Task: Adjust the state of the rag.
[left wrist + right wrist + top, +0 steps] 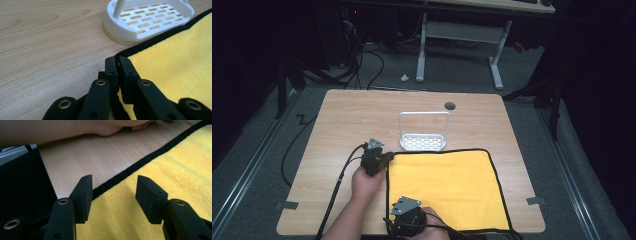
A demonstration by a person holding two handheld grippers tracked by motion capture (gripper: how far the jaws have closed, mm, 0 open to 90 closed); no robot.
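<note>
1. One white slotted rack point(423, 134) stands on the table point(352, 125), touching the far edge of one yellow cloth point(447, 185).
2. Two grippers: the left gripper point(117, 61) is clamped on the cloth's black-trimmed far left corner.
3. Right gripper point(112, 195) gapes over the cloth's near left edge, gripping nothing.
4. High view adds a grey desk frame point(462, 40) beyond.

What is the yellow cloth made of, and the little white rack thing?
The yellow cloth looks like soft, fuzzy fabric, probably microfibre, matte, with a stitched black edge. The white rack looks like hard moulded plastic, smooth with a slight sheen, its base cut with slots.
</note>
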